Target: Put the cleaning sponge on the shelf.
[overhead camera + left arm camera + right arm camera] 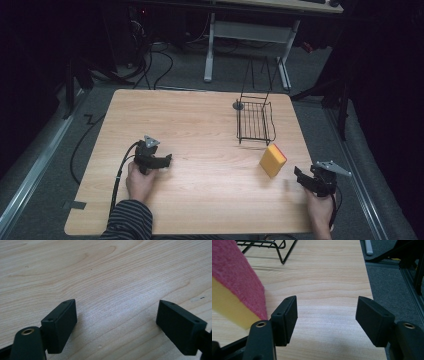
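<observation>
A rectangular sponge point(273, 160) lies on the right part of a light wooden table point(200, 130). Its body is yellow, with a thin scouring layer, pinkish red and coarse, along one face. From the high view it lies at a slant, the red layer toward the far right edge. It sits just in front of a black wire rack point(255, 121), near but apparently not touching it. In the right gripper view its red face point(237, 275) looks rough and fibrous.

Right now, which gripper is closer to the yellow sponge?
The right gripper. Its open jaws sit just beside the sponge, not touching it. The left gripper is far across the table, jaws open over bare wood.
</observation>
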### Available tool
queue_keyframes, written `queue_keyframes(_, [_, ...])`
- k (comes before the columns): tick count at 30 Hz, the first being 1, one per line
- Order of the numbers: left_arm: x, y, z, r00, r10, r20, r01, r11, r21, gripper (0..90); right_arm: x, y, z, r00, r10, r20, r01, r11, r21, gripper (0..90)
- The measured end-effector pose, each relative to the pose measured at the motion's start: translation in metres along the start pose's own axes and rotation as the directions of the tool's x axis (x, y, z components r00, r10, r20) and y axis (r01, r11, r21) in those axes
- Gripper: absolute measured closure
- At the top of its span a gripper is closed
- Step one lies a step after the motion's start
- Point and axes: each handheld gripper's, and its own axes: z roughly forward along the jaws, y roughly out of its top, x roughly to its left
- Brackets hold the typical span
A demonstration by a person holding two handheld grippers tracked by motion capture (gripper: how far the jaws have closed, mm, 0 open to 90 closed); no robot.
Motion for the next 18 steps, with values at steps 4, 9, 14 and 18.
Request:
queue_keyframes(4, [0.000, 0.000, 0.000, 1.0000, 0.000, 0.000, 0.000, 1.0000, 0.000, 17.5, 0.002, -0.004, -0.007, 1.0000, 0.001, -0.006, -0.001, 1.000, -0.010, 34.2])
queue_keyframes(9, [0.000, 0.000, 0.000, 1.0000, 0.001, 0.000, -0.001, 1.0000, -0.001, 17.5, 0.004, -0.010, -0.014, 0.9998, 0.010, -0.018, -0.010, 1.000, -0.019, 34.2])
queue_keyframes(14, [0.000, 0.000, 0.000, 1.0000, 0.001, 0.000, -0.001, 1.0000, -0.001, 17.4, 0.006, -0.016, -0.023, 0.9995, 0.016, -0.025, -0.017, 0.999, -0.035, 34.3])
queue_keyframes(18, [0.000, 0.000, 0.000, 1.0000, 0.001, 0.000, -0.001, 1.0000, -0.001, 17.5, 0.008, -0.022, -0.027, 0.9994, 0.016, -0.032, -0.017, 0.999, -0.041, 34.3])
